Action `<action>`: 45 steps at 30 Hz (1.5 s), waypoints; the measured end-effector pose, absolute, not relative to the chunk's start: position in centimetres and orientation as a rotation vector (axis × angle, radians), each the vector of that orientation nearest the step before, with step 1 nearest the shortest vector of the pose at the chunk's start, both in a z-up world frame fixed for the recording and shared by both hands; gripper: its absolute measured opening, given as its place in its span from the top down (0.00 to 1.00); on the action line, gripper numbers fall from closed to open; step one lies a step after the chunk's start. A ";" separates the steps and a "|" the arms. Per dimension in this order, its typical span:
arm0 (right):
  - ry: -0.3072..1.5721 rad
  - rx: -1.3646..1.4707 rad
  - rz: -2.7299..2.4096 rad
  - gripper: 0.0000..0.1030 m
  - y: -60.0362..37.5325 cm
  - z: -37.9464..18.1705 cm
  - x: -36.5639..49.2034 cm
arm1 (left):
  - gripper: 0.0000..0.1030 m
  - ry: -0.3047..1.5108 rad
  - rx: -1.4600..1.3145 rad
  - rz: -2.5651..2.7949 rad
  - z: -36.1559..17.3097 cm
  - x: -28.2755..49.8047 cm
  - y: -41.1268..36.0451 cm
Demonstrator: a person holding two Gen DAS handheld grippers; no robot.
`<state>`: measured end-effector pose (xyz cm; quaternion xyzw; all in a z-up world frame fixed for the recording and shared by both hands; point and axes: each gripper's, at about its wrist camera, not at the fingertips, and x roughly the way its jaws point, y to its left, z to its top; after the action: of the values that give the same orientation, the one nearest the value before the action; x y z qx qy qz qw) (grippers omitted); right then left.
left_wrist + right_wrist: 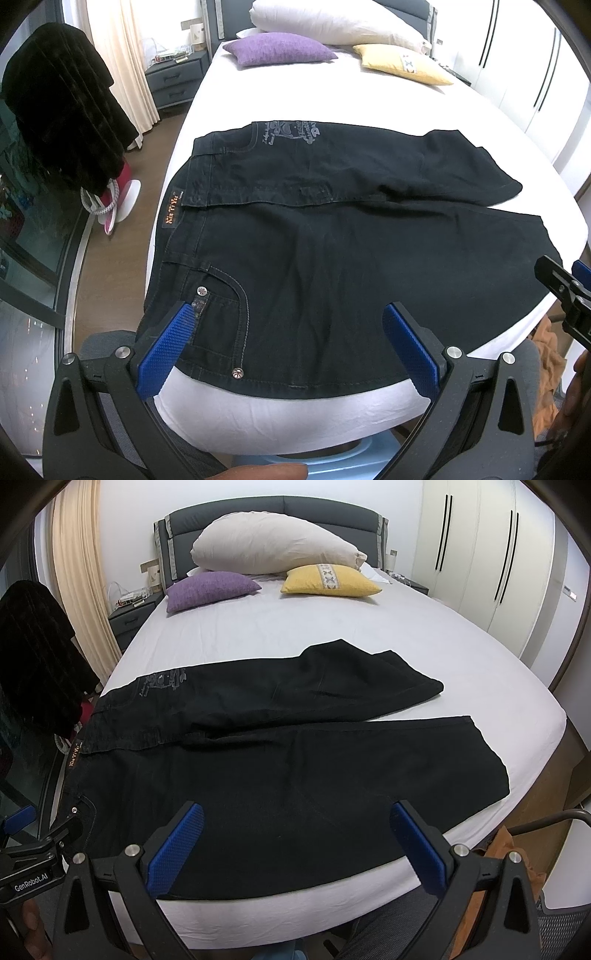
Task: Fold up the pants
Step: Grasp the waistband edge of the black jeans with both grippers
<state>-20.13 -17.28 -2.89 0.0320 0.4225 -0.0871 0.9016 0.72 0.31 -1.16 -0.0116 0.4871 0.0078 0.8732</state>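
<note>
Clearly we have heavy, limp denim: the pants (295,258) lie flat along the bed's (277,417) near edge, waistband toward its left edge, legs running right. Our left gripper (291,343) and right gripper (295,838) hover wide-jawed, empty; we'd pinch the near hem and waistband.

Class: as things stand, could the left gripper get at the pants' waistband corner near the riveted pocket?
Probably yes: the left gripper is open over the pants, its fingers beside the pocket; nothing lies between.
</note>
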 end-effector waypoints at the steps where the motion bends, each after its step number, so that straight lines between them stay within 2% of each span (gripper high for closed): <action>1: 0.877 0.066 -0.179 0.00 -17.2 -3.0 -20.1 | 0.00 1.018 -0.021 0.016 -1.3 0.9 0.3; 10: 0.899 0.091 -0.056 0.00 -19.0 -2.5 -16.6 | 0.00 0.961 0.016 -0.032 -0.8 4.2 1.5; 16: 0.833 0.114 0.141 0.00 -20.6 -0.4 -10.6 | 0.00 0.967 -0.060 -0.274 -0.3 13.3 3.7; 19: 0.810 0.090 0.272 0.00 -20.6 0.0 -6.5 | 0.00 1.023 0.039 -0.269 -1.0 18.5 4.0; 22: 0.794 0.002 0.374 0.05 -19.8 0.0 -1.9 | 0.00 1.035 0.099 -0.269 -1.9 24.3 5.1; 27: 0.829 -0.073 0.531 0.23 -18.8 -1.7 5.8 | 0.00 1.107 0.213 -0.362 -5.1 33.8 6.9; 31: 0.860 -0.100 0.636 0.23 -18.2 -3.8 11.0 | 0.00 1.170 0.268 -0.422 -7.4 39.0 7.9; 33: 0.877 -0.113 0.660 0.23 -17.7 -4.8 13.4 | 0.06 1.196 0.296 -0.463 -8.6 40.7 8.1; 35: 0.895 -0.108 0.681 0.23 -17.5 -5.5 14.8 | 0.17 1.227 0.316 -0.500 -9.5 42.0 8.3; 39: 0.925 -0.105 0.748 0.24 -16.8 -7.1 16.6 | 0.18 1.305 0.323 -0.577 -11.6 43.8 8.1; 40: 0.935 -0.114 0.764 0.25 -16.6 -7.4 16.9 | 0.22 1.313 0.329 -0.586 -11.8 44.0 8.1; 42: 0.966 -0.156 0.790 0.31 -15.6 -8.2 17.2 | 0.32 1.321 0.330 -0.602 -12.0 44.3 8.1; 43: 0.979 -0.177 0.797 0.33 -15.1 -8.3 17.5 | 0.54 1.319 0.321 -0.613 -11.9 44.4 8.1; 44: 0.992 -0.196 0.803 0.34 -14.8 -8.6 17.6 | 0.69 1.321 0.299 -0.627 -11.7 44.5 8.1; 45: 1.003 -0.220 0.813 0.35 -14.3 -8.8 17.7 | 0.72 1.323 0.292 -0.628 -11.6 45.0 8.2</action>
<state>17.71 -14.26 -8.79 -0.1022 0.4665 0.3781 0.7930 44.96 8.19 -11.63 0.1327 0.6017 -0.2858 0.7339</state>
